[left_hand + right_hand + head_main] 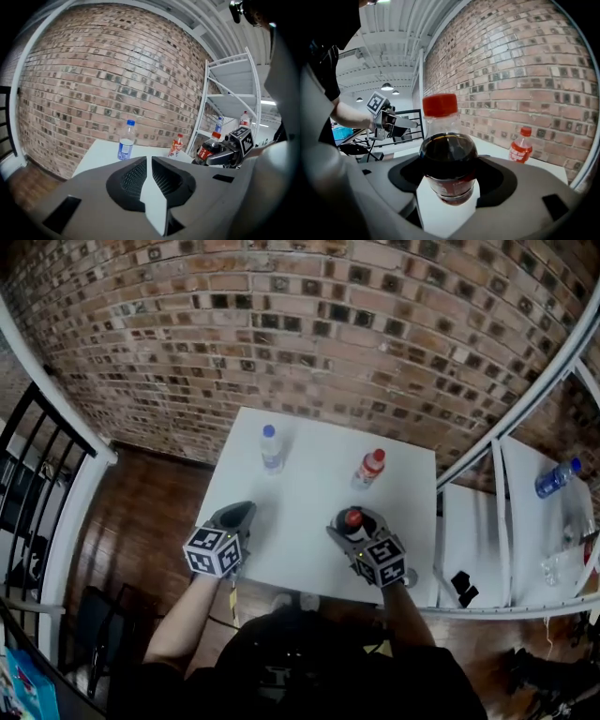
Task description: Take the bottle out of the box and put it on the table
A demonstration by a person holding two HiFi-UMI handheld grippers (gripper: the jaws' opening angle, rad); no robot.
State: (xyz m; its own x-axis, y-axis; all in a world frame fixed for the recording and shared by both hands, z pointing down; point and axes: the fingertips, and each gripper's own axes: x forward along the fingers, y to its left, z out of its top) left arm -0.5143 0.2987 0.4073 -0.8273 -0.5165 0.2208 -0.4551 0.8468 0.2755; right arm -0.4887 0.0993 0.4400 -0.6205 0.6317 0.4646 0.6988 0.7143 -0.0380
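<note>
A cola bottle [352, 518] [449, 164] with a red cap and dark drink stands upright between the jaws of my right gripper [353, 529] [450, 180], which is shut on its body above the near right part of the white table [309, 549]. My left gripper [240, 514] [149, 161] hovers over the table's near left edge, shut, with nothing between its pads. From the left gripper view the cola bottle [207, 149] and the right gripper [234, 145] show at the right. No box is in view.
A water bottle [271, 448] [125, 143] with a blue cap and a small red bottle [369, 468] [520, 146] stand at the table's far side by the brick wall. A white shelf rack [506, 521] at the right bears another bottle [556, 477]. A black railing [28, 484] runs at the left.
</note>
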